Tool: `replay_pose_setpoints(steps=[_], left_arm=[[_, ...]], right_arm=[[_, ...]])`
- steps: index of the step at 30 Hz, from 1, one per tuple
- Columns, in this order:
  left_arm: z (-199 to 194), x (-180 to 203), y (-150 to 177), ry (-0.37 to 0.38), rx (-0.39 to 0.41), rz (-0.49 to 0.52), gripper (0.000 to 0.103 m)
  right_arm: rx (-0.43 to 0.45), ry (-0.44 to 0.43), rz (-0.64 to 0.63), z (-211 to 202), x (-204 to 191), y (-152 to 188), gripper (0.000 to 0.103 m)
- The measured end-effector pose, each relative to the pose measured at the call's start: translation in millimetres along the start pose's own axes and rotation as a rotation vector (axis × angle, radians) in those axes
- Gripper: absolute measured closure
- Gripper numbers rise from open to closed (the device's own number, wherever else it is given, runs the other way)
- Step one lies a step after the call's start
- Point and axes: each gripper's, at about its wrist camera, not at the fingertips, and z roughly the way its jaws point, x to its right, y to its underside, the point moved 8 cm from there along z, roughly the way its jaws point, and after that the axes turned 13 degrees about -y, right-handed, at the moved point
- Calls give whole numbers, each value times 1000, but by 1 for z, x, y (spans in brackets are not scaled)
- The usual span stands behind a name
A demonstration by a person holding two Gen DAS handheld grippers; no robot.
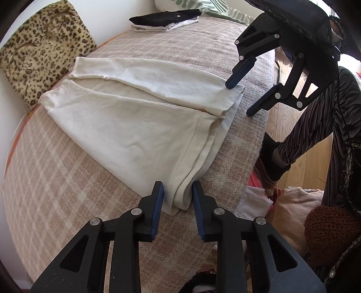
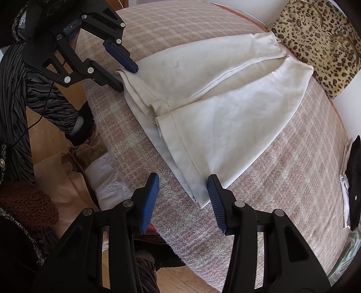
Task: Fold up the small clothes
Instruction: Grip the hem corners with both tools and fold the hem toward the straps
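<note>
A cream garment [image 1: 135, 117] [image 2: 225, 101] lies folded lengthwise on the checked bed cover [image 1: 67, 180] [image 2: 282, 180], its hem end near the bed's edge. My left gripper [image 1: 177, 195] [image 2: 126, 78] points down at one hem corner, and the bunched cloth fills the narrow gap between its blue pads. My right gripper [image 2: 183, 196] [image 1: 239, 99] straddles the other hem corner. Its jaws stand wide, and the cloth tip lies close to one pad without being pinched.
A leopard-print cushion [image 1: 38, 51] [image 2: 320, 45] sits against the wall beyond the garment. A folded black-and-white stack [image 1: 164, 19] [image 2: 354, 180] rests further along the bed. Beside the bed are a wooden floor [image 1: 293, 135], loose clothes [image 1: 293, 207] and a person's striped sleeve [image 1: 327, 108].
</note>
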Motion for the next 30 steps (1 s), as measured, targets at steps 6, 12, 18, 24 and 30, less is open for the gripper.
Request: replay_pose_setpoints(steps=[6,12,18,24,30], left_arm=[[1,-5,-4,-9,6,-24,93],[-5,-18,-14,7,30,-96,96],[-13,-52,-36,2,64,-151,96],[0,-80,-55,-23,82,-185,97],[32,-98,-63,-48,59,-192,97]], right_arm=[[20,18,35,0,9,-4,77],[29,31,38,-11,15,-12,94],[98,64,48,-44,37,-38,95],[129,108,55,-59,74,-71,95],[114,118,67,-46,116,-98,95]])
